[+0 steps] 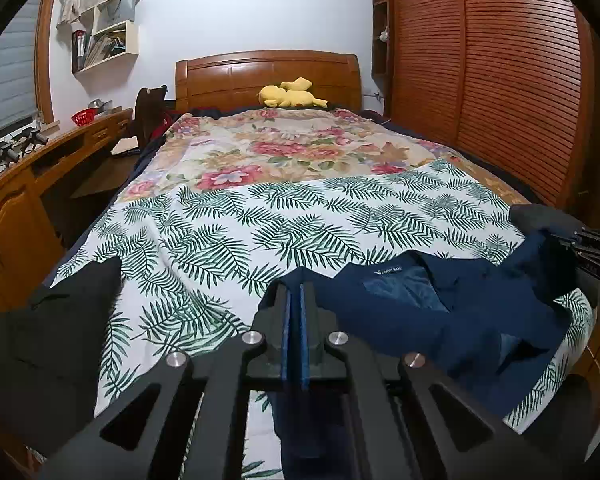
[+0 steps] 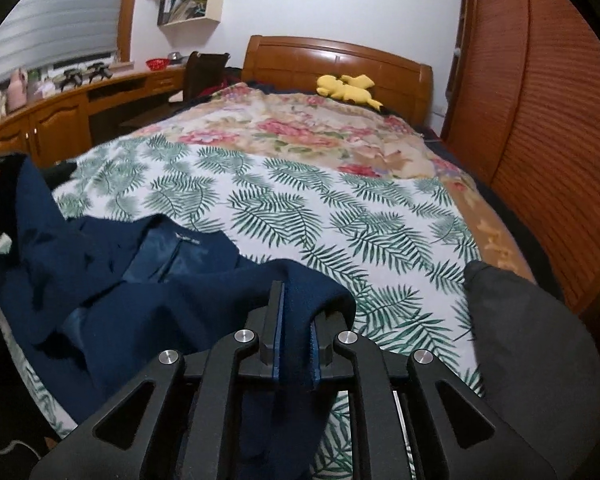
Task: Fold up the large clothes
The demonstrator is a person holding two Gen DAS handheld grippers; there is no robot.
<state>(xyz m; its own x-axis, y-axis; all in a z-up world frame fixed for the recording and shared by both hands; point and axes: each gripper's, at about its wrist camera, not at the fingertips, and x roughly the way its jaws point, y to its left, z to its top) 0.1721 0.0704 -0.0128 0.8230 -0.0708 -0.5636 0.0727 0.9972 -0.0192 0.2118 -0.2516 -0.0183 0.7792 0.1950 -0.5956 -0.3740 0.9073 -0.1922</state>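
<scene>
- A navy blue jacket (image 1: 452, 312) lies spread at the near end of the fern-print sheet (image 1: 228, 240), collar toward the headboard, its lighter blue lining showing.
- A small white label sits at the jacket's inside collar (image 2: 188, 239) — there is lettering on it, but it is too small and soft to read in either view.
- The left gripper (image 1: 295, 308) has its jaws closed on a fold of the jacket's edge; the cloth runs down between its blue pads.
- The right gripper (image 2: 296, 320) is likewise clamped on the jacket, a thick bunch of navy cloth draped over and between its fingers.
- A dark grey garment (image 2: 532, 344) rests on the sheet just right of the jacket; a black garment (image 1: 56, 320) lies at the sheet's left edge.
- Beyond the fern sheet, a floral quilt (image 1: 284, 148) covers the bed up to the wooden headboard (image 1: 268, 76), where a yellow plush toy (image 1: 290, 94) lies.
- Left of the bed, a red basket (image 1: 85, 117) stands on the wooden desk (image 1: 60, 152) — its contents cannot be made out.
- Wall shelves (image 1: 104, 24) above the desk hold books and papers.
- A slatted wooden wardrobe (image 1: 500, 72) lines the bed's right side.
</scene>
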